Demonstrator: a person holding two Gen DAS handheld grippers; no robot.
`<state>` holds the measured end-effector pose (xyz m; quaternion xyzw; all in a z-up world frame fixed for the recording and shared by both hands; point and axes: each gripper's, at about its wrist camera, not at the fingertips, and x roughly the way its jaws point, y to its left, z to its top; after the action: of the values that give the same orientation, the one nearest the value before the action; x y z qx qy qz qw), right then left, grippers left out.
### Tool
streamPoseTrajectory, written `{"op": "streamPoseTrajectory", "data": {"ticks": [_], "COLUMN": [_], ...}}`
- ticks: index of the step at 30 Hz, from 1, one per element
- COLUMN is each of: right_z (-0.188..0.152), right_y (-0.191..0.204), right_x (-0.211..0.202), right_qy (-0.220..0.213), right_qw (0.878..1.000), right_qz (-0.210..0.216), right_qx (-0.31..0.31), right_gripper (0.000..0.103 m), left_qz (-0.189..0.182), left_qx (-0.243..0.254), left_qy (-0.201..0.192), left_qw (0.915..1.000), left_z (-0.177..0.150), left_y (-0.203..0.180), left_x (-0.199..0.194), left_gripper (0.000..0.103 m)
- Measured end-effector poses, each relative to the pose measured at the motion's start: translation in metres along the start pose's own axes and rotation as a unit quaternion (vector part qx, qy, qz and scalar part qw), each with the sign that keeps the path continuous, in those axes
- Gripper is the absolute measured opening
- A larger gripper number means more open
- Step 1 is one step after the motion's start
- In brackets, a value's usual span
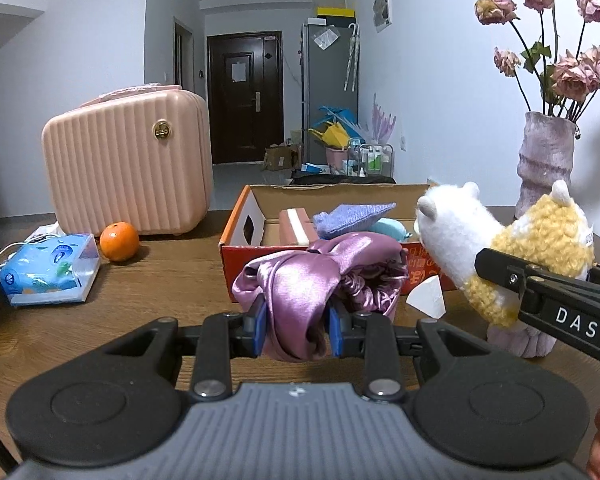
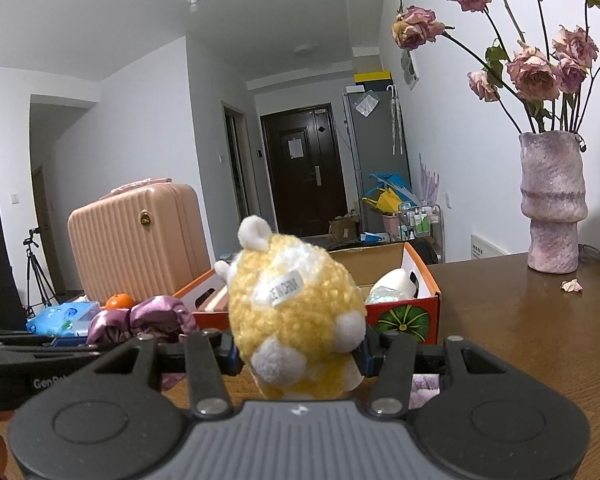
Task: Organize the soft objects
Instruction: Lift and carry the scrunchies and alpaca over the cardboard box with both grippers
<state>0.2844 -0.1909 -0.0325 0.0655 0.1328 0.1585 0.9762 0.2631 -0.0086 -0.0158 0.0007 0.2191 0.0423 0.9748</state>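
Note:
My left gripper (image 1: pixel 296 328) is shut on a shiny purple satin cloth (image 1: pixel 320 280), bunched up and held above the wooden table just in front of the open cardboard box (image 1: pixel 240 220). Inside the box lie a lilac knitted piece (image 1: pixel 350 216), a pink striped item (image 1: pixel 296 228) and a pale blue soft thing (image 1: pixel 392 228). My right gripper (image 2: pixel 298 356) is shut on a yellow and white plush toy (image 2: pixel 296 312), also seen from the left wrist as the plush toy (image 1: pixel 500 240) at the box's right end. The satin cloth (image 2: pixel 148 320) shows at lower left in the right wrist view.
A pink ribbed suitcase (image 1: pixel 128 172) stands at the back left with an orange (image 1: pixel 119 241) and a blue tissue pack (image 1: pixel 48 268) in front of it. A purple vase (image 2: pixel 552 204) of dried roses stands at the right. Fallen petals (image 2: pixel 572 285) lie on the table (image 2: pixel 520 320).

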Motion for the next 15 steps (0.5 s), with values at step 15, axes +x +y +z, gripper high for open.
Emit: {"op": "streamPoseTrajectory", "data": {"ticks": [15], "right_z": [0.006], "right_y": [0.001], "right_x": [-0.002], "right_qy": [-0.021], "right_qw": [1.0], "right_qz": [-0.011], "right_qx": [0.001], "right_gripper": [0.05], "left_qz": [-0.002], "left_qx": [-0.007], "left_qy": [-0.015], "left_qw": [0.9999], "left_z": [0.01], "left_y": [0.002], "left_x": [-0.002], "left_gripper": [0.03]}}
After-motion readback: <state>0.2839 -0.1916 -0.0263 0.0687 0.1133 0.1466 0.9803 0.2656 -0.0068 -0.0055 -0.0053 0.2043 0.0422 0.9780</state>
